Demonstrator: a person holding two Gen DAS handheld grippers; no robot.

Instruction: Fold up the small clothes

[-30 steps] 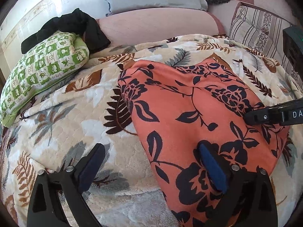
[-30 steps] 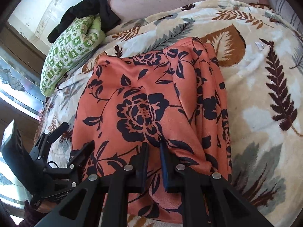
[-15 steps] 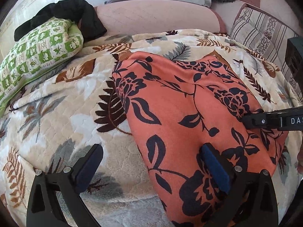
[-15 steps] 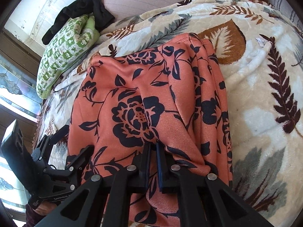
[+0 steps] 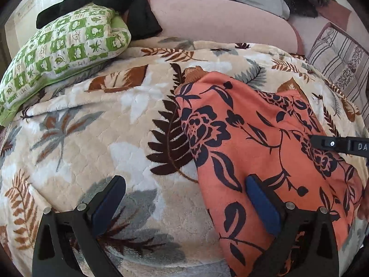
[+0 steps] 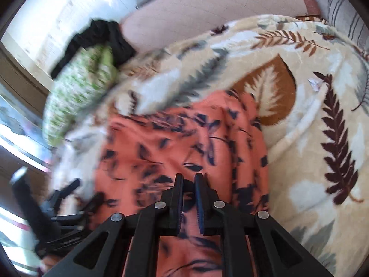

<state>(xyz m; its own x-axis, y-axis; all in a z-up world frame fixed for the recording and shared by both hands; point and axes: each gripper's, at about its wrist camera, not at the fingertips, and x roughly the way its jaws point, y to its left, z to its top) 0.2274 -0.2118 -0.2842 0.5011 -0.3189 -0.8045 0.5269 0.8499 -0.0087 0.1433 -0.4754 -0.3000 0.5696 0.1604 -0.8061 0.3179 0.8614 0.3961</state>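
Spread across the bed, a cream blanket [image 5: 96,138] printed with brown and grey leaves is seen in the left wrist view, with a green-and-white checked pillow [image 5: 62,48] lying at its far left and a black garment [image 5: 120,2] draped over the pillow's far end. An orange cloth [image 5: 265,152] with dark blue flowers is laid flat on the right half of the blanket. The left tongs [image 5: 184,205] are held spread wide, one blue-padded finger over bare blanket and the other over the near edge of the orange cloth; nothing is pinched between them. One black finger of the right tongs [image 5: 341,144] is seen reaching in from the right edge over the cloth. In the right wrist view, which is blurred, the orange cloth [image 6: 180,143] is seen bunched into folds directly ahead, on the blanket [image 6: 322,115]. The right tongs [image 6: 189,184] are drawn nearly together with a narrow slit left between the pads; whether cloth is pinched there cannot be told. The left tongs [image 6: 66,198] appear blurred at the lower left.
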